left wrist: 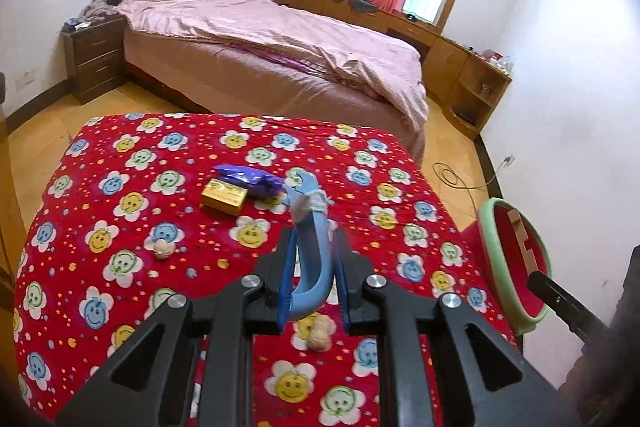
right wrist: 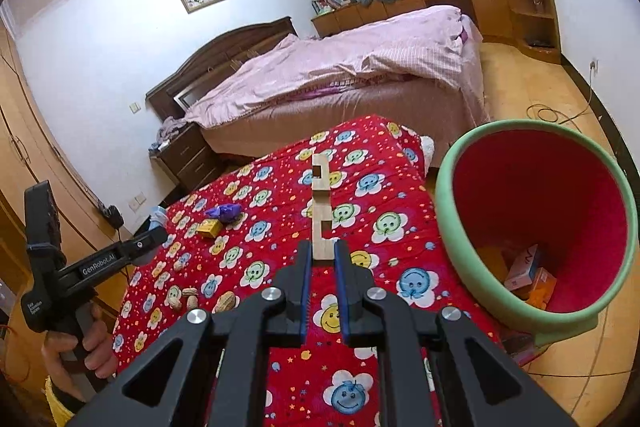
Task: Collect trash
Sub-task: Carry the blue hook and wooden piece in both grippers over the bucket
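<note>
My left gripper [left wrist: 314, 251] is shut on blue plastic tongs [left wrist: 314, 239], whose tips pinch a crumpled white scrap [left wrist: 316, 202] above the red flowered table cloth [left wrist: 120, 187]. My right gripper [right wrist: 320, 251] is shut on a notched wooden strip [right wrist: 322, 211] that points forward over the table. A red bin with a green rim [right wrist: 444, 195] stands tilted at the table's right edge and also shows in the left wrist view [left wrist: 490, 247]. Small boxes [right wrist: 528, 275] lie inside it. A yellow box [left wrist: 223, 197] and a purple wrapper [left wrist: 250, 179] lie mid-table.
Peanuts [left wrist: 162, 250] lie on the cloth, one under the left gripper [left wrist: 320, 335] and several near the left edge [right wrist: 192, 299]. A bed with a pink cover [left wrist: 280, 35] stands behind the table. A cable [left wrist: 460, 179] lies on the wooden floor.
</note>
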The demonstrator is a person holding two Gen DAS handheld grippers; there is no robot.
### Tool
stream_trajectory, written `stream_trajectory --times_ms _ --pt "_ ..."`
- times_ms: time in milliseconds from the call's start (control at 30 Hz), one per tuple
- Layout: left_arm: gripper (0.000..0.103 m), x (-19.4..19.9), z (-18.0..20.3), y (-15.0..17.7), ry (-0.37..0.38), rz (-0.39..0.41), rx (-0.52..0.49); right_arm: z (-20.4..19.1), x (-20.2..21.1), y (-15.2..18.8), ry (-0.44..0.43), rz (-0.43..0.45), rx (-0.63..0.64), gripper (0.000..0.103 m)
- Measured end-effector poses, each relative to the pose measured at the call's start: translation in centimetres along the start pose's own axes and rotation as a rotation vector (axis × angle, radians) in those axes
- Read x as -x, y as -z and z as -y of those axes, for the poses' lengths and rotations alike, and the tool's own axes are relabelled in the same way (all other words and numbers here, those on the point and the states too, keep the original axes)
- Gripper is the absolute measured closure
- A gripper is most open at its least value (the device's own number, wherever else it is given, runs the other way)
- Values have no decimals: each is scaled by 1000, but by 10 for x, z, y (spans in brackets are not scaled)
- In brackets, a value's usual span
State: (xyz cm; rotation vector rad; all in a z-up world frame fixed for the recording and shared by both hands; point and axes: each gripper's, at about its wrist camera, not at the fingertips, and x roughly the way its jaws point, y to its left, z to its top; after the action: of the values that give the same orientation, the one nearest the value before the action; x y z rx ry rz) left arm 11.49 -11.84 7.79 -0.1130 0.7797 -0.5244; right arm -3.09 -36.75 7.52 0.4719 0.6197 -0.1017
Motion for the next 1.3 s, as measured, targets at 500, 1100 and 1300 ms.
stream_trajectory --times_ms 500,1100,1300 --pt "85 7 57 5 61 4 -83 34 43 -2 6 78 -64 90" --pt "85 -5 114 7 128 -16 -158 83 76 5 38 128 -160 90" --pt "85 -8 135 9 151 -26 -196 97 83 6 55 143 -182 90"
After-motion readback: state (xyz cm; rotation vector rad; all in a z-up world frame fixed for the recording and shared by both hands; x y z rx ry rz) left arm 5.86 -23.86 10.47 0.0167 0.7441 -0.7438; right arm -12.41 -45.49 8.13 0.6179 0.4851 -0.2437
